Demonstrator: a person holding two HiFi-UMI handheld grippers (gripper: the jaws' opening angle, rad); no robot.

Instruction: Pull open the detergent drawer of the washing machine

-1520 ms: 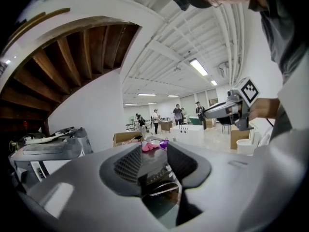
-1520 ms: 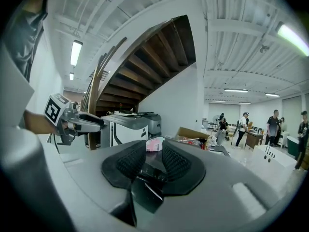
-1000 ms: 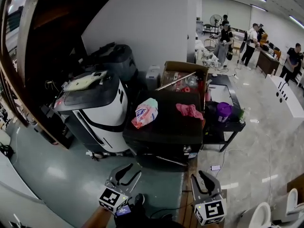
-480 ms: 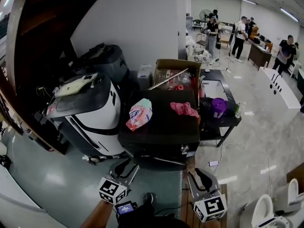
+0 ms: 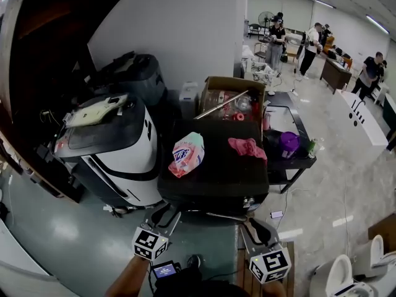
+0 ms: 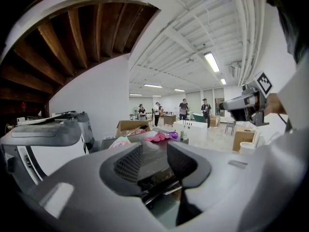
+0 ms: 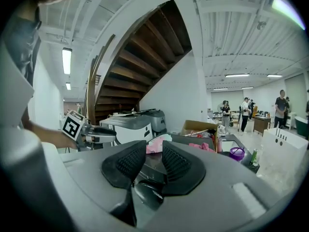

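Hovering at the washing machine (image 5: 216, 175) front edge, left gripper (image 5: 168, 215) and right gripper (image 5: 257, 225) stand narrow and empty. The drawer is hidden; any pull wants a firm hold on its lip, drawn straight out.

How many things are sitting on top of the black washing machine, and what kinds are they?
Bag: 1, the pink-and-white bag
Cloth: 1, the crumpled pink cloth
Total: 2 things on top of the washing machine
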